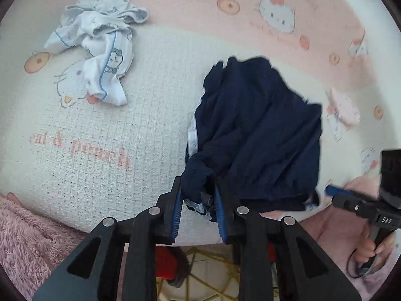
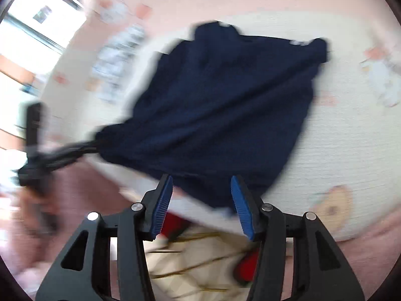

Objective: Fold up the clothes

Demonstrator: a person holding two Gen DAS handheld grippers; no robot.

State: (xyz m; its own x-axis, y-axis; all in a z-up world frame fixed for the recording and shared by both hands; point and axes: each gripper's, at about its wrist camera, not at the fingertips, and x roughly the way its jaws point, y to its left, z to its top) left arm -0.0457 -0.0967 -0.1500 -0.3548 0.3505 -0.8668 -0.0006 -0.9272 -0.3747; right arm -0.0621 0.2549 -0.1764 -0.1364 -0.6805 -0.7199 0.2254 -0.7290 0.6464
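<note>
A navy blue garment (image 1: 258,135) lies rumpled on the cream and pink cat-print bed cover (image 1: 125,130). My left gripper (image 1: 198,188) is shut on the garment's bunched near-left corner at the cover's front edge. In the right wrist view the same garment (image 2: 225,107) spreads ahead. My right gripper (image 2: 201,183) is open, its blue pads on either side of the garment's near edge, holding nothing. The left gripper (image 2: 85,148) shows there at the left, blurred. The right gripper (image 1: 333,190) shows at the right edge of the left wrist view.
A crumpled white garment with blue piping (image 1: 100,50) lies at the back left of the cover. A fuzzy pink blanket (image 1: 27,235) is at the near left. Below the cover's edge are a tiled floor (image 1: 205,271) and red objects (image 2: 173,223). A window (image 2: 30,25) is far left.
</note>
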